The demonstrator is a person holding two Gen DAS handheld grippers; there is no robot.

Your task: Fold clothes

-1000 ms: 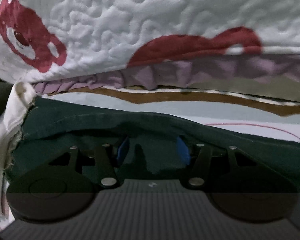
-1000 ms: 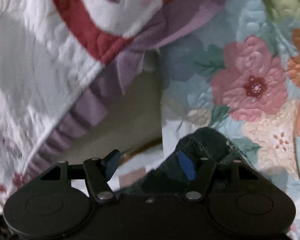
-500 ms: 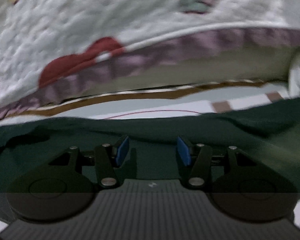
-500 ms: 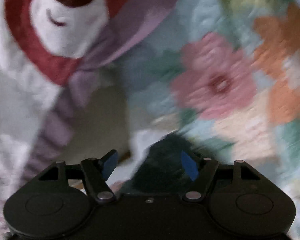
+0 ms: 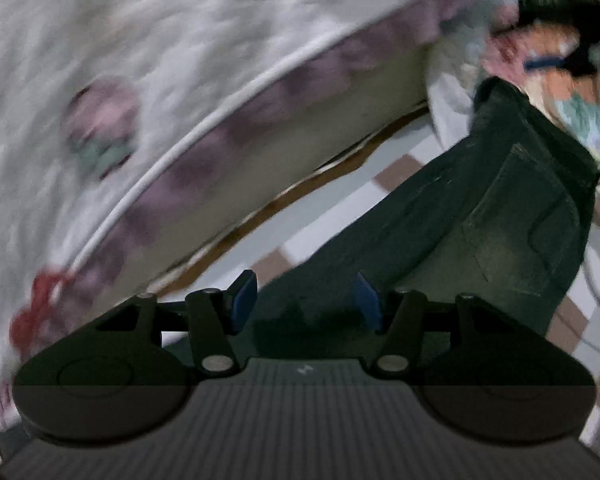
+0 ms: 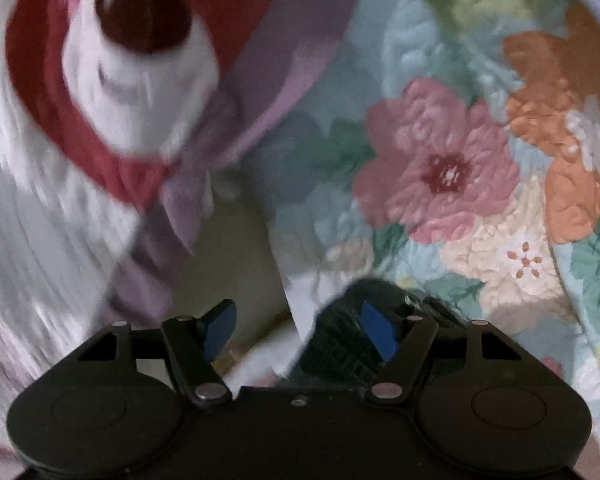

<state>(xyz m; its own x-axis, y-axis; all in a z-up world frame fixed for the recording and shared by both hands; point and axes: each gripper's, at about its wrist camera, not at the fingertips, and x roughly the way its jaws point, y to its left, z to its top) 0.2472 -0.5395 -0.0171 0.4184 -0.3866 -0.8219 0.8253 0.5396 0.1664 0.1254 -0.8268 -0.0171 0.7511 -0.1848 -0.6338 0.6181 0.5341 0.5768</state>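
Left gripper (image 5: 306,300) is angling steeply downward and sitting rolled to one side, so the scene is running diagonally across its view. Its blue pads (image 5: 245,294) are standing apart; dark green trousers (image 5: 500,216) are lying beneath and between them, but the pads are not pressing on the cloth. The trousers are stretching from this gripper up toward the right, back pocket uppermost, over a checked sheet (image 5: 332,224). A white quilt with a purple frill (image 5: 180,92) is filling the upper left, blurred.

Right gripper (image 6: 298,330) is tilting moderately downward. Its pads (image 6: 378,334) are standing wide apart. A bunched end of the trousers (image 6: 340,340) is lying against the right-hand pad only; the left-hand pad is clear of it. Beyond are lying a floral quilt (image 6: 440,168) and the white quilt's red bear print (image 6: 140,60).
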